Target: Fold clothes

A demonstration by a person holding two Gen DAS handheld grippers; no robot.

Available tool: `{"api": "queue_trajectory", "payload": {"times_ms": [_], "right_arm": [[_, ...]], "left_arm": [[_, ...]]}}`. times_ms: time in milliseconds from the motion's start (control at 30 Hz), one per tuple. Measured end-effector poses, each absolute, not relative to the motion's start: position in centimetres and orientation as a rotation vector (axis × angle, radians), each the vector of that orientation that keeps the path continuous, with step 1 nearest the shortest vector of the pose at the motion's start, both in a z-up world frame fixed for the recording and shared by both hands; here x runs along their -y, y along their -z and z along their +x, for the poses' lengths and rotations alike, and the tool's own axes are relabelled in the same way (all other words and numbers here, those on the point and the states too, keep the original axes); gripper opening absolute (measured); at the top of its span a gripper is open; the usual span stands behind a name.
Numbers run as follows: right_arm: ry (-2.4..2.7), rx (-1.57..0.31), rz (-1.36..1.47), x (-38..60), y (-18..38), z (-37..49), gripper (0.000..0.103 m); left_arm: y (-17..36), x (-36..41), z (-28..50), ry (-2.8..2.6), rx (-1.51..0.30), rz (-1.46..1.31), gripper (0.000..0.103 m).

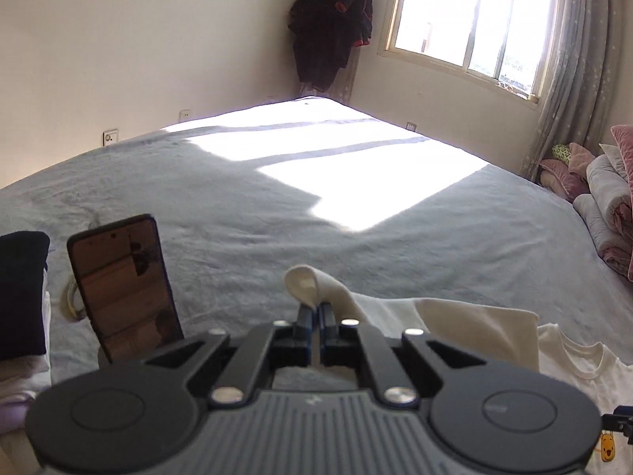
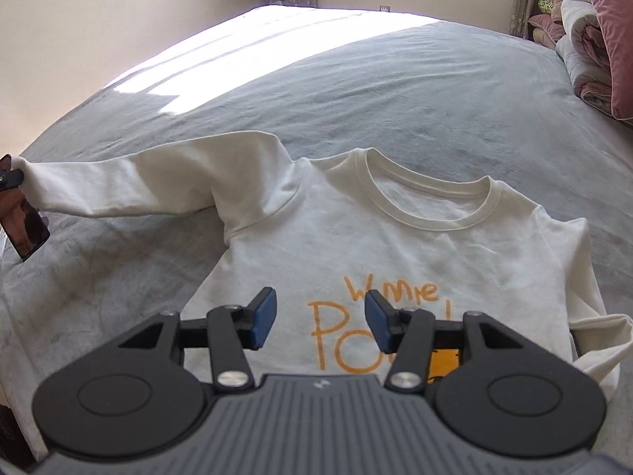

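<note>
The left tool is clenched on the cuff of the sweatshirt's sleeve, the cream fabric pinched between its dark pads and bulging up just beyond them. In the right wrist view that same sleeve stretches out taut from the sweatshirt toward the left tool at the left edge, raised off the bed. The right tool hangs released above the sweatshirt's chest, its blue pads standing apart with nothing between them, over the orange lettering. The sweatshirt lies face up on the grey bed, collar pointing away from the tool, its other sleeve folded in at the right side. Left of the sweatshirt a phone stands propped upright, and further left sits a dark folded garment on a pale stack. Beyond the sweatshirt, sunlight falls across the bed; to its right are piled pink and grey quilts
</note>
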State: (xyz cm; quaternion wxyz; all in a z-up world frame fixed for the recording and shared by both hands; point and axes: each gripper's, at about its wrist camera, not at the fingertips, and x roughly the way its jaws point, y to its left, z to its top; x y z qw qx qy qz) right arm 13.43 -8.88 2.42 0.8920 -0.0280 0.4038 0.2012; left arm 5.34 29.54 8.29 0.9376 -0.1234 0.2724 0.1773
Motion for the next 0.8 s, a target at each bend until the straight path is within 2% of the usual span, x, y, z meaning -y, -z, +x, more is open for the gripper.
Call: {"api": "queue_trajectory", "payload": {"times_ms": [133,400,567,800], "right_arm": [[-0.428,-0.800,-0.036,5.9,-2.3,16.2,0.053],[-0.468,-0.783,-0.052,-0.2,0.4,19.7,0.053],[-0.505,-0.803,-0.079,-4.3,3.2,20.1,0.053],[-0.535,-0.739,-0.119,-9.2,4.5,18.8,0.054]], "left_arm": [[-9.0,-30.8,6.6,-0.513,-0.531,-0.141,0.003],[-6.6,-32.3,6.9,-0.586,-0.619,-0.048,0.003],[-5.1,-33.3,5.3,-0.549,-0.687,-0.026,0.004],[-5.4,-34.9,3.2,-0.637,-0.667,0.000,0.003]]}}
